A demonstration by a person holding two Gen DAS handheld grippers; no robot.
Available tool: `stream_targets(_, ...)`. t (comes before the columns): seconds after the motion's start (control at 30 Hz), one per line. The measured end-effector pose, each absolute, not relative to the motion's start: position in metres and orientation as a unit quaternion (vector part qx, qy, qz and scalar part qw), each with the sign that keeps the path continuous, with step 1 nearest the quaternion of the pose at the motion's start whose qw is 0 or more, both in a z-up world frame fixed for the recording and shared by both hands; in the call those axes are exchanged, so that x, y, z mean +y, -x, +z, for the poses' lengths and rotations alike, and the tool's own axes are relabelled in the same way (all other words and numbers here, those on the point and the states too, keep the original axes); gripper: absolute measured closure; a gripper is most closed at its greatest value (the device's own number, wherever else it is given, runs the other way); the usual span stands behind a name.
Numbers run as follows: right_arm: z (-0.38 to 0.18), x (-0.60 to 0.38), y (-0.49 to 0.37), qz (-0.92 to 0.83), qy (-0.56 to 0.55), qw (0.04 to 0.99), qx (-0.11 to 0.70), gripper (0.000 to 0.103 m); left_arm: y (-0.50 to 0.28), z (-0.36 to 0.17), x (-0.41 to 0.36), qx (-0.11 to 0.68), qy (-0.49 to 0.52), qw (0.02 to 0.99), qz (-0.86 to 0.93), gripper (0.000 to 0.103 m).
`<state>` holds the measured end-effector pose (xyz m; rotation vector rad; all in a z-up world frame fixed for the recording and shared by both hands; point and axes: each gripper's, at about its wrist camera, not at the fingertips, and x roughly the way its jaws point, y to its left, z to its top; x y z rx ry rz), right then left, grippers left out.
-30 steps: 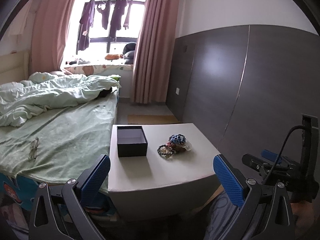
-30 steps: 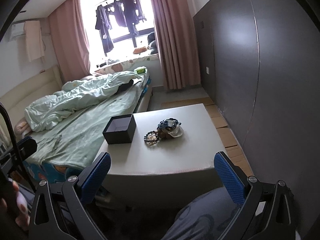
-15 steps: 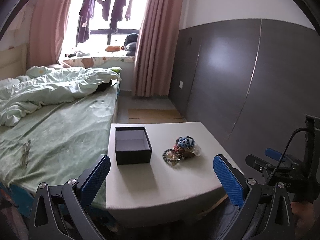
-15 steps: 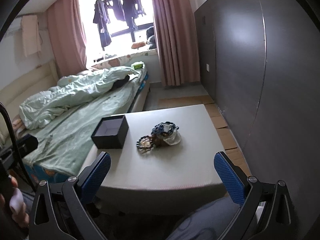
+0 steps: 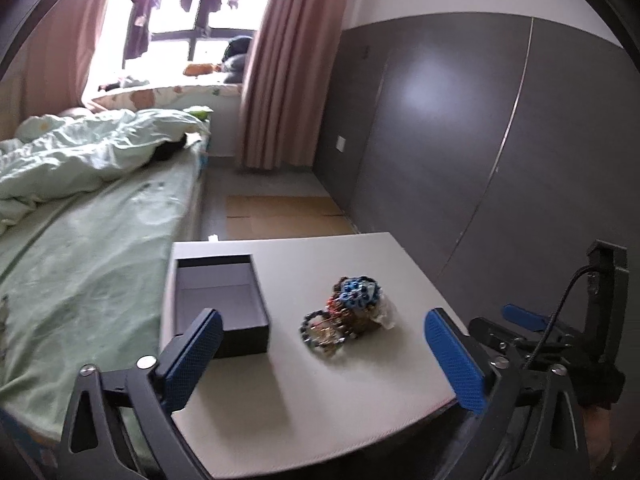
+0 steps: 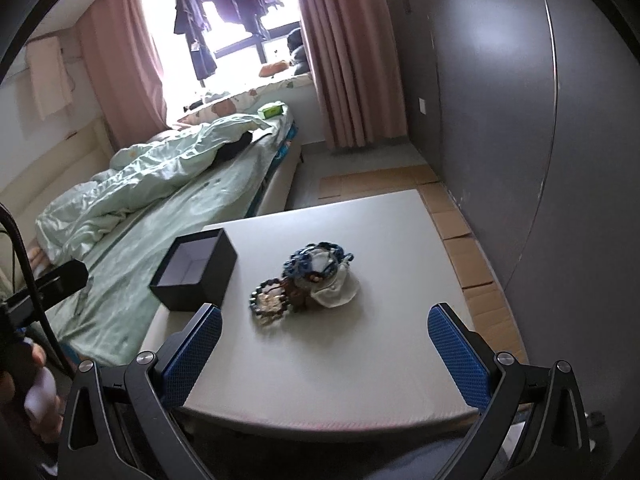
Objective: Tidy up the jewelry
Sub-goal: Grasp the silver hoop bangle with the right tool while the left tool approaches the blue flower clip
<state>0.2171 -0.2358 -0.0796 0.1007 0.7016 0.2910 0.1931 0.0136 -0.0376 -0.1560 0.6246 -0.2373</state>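
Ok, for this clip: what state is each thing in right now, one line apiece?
Black box: lid off, nothing inside, upright on the table.
Jewelry pile: heaped on the table beside the box, untouched.
Left gripper: fingers wide open, holding nothing.
Right gripper: fingers wide open, holding nothing.
Table: carries box and pile.

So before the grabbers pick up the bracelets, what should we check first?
1. Black box open, nothing seen inside: ok.
2. Jewelry pile on the table, beside the box, apart from it: ok.
3. Left gripper open and holding nothing: ok.
4. Right gripper open and holding nothing: ok.
5. Bracelets separate enough to lift one alone: cannot tell, they lie heaped together.
6. Dark bead bracelet at the pile's near edge, probably the easiest first pick: ok.
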Motion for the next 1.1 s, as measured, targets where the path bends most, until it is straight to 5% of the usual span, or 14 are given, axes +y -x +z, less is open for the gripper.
stream_targets(0.1, -0.089, -0.243, -0.234, 0.145, -0.07, 0.922, 0.351, 0.0, -0.218, -0.046, 0.002, 0.329, 0.075, 0.93, -0.144, 0.03)
stream_targets(0.17, -0.095, -0.247, -0.243, 0.144, -0.078, 0.919, 0.358, 0.003, -0.233, -0.054, -0.004, 0.35, 0.083, 0.919, -0.159, 0.035)
stream_targets(0.37, -0.114, -0.256, -0.272, 0.148, -0.106, 0.905, 0.384, 0.026, -0.266, -0.08, -0.015, 0.389, 0.091, 0.898, -0.185, 0.059)
stream_targets(0.57, -0.137, -0.253, -0.303, 0.178, -0.127, 0.884, 0.413, 0.029, -0.293, -0.103, -0.015, 0.414, 0.097, 0.885, -0.189, 0.068)
stream_targets(1.1, -0.169, -0.218, -0.349, 0.286, -0.089, 0.847, 0.44, 0.029, -0.323, -0.103, 0.024, 0.385, 0.114, 0.9, -0.167, 0.068)
